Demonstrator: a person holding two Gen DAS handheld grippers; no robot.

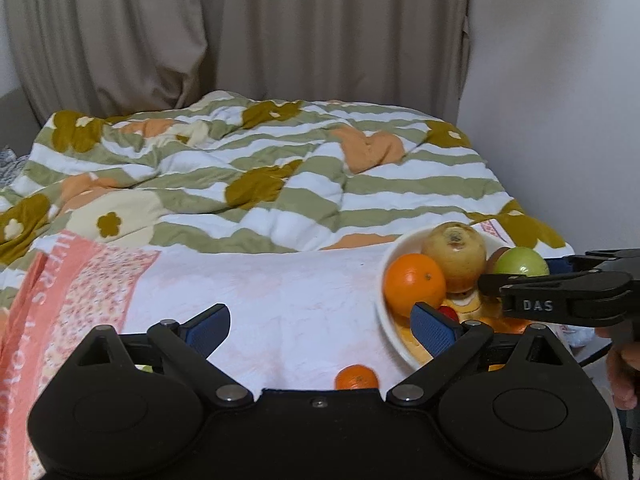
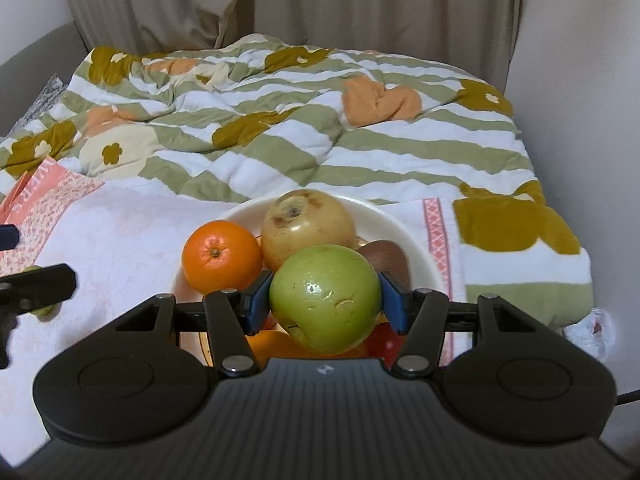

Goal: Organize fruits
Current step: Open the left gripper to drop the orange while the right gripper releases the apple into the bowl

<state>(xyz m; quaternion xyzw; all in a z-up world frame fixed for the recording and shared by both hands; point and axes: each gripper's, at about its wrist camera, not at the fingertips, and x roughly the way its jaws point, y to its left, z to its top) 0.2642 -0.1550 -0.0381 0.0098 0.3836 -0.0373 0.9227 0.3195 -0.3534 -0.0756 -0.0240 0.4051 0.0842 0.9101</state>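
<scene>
A white bowl (image 2: 404,216) sits on a pink-and-white cloth on the bed and holds an orange (image 2: 221,257), a yellow pear-like fruit (image 2: 308,225), a brown kiwi (image 2: 387,259) and a small red fruit (image 2: 386,340). My right gripper (image 2: 324,300) is shut on a green apple (image 2: 325,298), held just above the bowl. In the left wrist view the bowl (image 1: 390,312) is at the right, with the orange (image 1: 415,283) and green apple (image 1: 520,263) in view. My left gripper (image 1: 322,322) is open and empty above the cloth. A small mandarin (image 1: 356,377) lies on the cloth just below it.
A rumpled striped floral quilt (image 2: 304,128) covers the bed behind the cloth (image 1: 260,304). Beige curtains (image 1: 248,28) hang at the back and a white wall (image 2: 580,80) stands to the right. A small greenish item (image 2: 42,310) lies partly hidden under the left gripper.
</scene>
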